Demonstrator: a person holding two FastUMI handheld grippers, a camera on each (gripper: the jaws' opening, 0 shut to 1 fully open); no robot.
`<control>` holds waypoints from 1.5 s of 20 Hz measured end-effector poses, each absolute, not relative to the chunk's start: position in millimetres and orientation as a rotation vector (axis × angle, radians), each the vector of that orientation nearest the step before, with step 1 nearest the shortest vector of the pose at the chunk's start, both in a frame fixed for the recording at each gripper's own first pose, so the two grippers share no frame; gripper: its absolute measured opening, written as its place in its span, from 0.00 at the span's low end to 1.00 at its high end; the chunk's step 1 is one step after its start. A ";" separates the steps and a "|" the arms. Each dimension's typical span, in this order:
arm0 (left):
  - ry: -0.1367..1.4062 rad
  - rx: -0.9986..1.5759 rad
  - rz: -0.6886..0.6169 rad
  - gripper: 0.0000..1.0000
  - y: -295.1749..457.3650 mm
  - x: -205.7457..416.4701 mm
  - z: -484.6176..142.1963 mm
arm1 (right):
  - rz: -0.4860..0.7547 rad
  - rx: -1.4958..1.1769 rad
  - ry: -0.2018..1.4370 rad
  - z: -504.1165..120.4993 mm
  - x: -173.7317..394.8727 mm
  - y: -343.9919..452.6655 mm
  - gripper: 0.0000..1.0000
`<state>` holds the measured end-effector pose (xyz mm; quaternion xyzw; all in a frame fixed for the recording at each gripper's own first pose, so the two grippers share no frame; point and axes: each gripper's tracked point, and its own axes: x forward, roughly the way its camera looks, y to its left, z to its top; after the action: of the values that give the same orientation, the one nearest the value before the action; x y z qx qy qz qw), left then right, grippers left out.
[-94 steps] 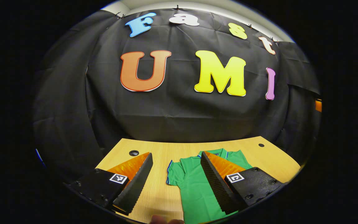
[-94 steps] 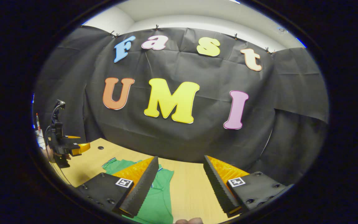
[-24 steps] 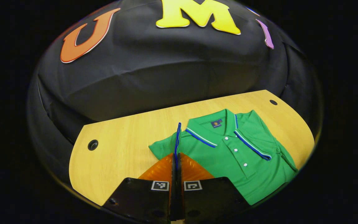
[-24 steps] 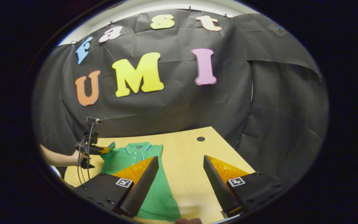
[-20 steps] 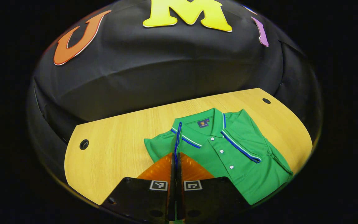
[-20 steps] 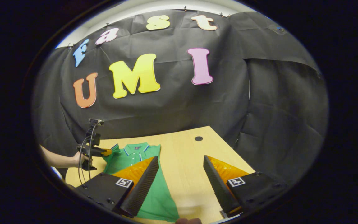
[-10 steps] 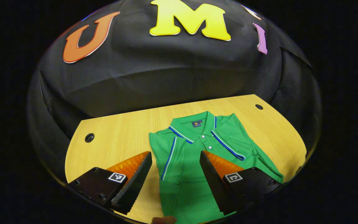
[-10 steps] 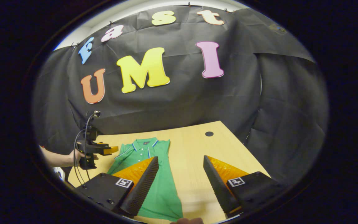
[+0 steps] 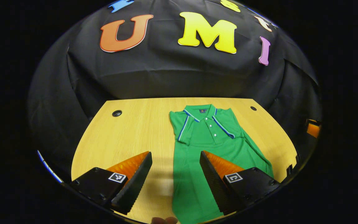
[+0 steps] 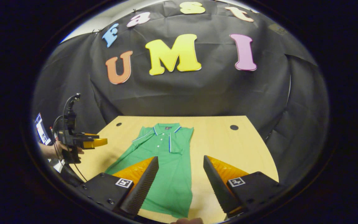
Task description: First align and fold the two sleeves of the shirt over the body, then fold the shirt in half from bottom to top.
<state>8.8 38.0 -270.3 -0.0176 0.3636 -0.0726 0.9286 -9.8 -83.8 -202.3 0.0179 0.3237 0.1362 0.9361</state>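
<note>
A green short-sleeved polo shirt with blue-and-white trim (image 9: 210, 137) lies flat, collar away from me, on the pale wooden desk (image 9: 129, 130); one sleeve is folded over its body, the other spread; my left hand-held gripper (image 9: 175, 174) and right hand-held gripper (image 10: 180, 179) hover spread apart, holding nothing.

i see a light wooden table (image 9: 126, 130) with a round dark cable hole (image 9: 117, 113) near each far corner. directly on it lies a green polo shirt (image 9: 210, 146), flat, collar toward the booth wall, hem toward me. both sleeves lie folded inward over the body; blue-and-white trim shows along the folds.
</note>
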 end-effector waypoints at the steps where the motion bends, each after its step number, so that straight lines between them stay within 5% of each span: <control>1: 0.768 -0.047 -0.161 0.99 40.0 -11.3 -274.6 | 0.288 0.028 0.684 -210.3 -16.6 -83.0 0.95; 12: 1.021 -0.126 -0.215 1.00 28.6 -173.9 -334.6 | 0.317 -0.093 0.908 -293.0 -90.8 -106.8 0.95; 20: 1.147 -0.207 -0.247 1.00 -0.4 -218.7 -367.1 | 0.383 -0.164 1.083 -352.4 -150.5 -111.3 0.92; 30: 1.203 -0.222 -0.214 1.00 -5.0 -216.6 -388.5 | 0.420 -0.236 1.146 -396.0 -154.1 -103.9 0.95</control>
<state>-216.6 -5.0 -388.5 -0.1039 0.5637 -0.1005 0.8132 -154.1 -103.9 -396.0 -0.1108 0.5369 0.1965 0.8129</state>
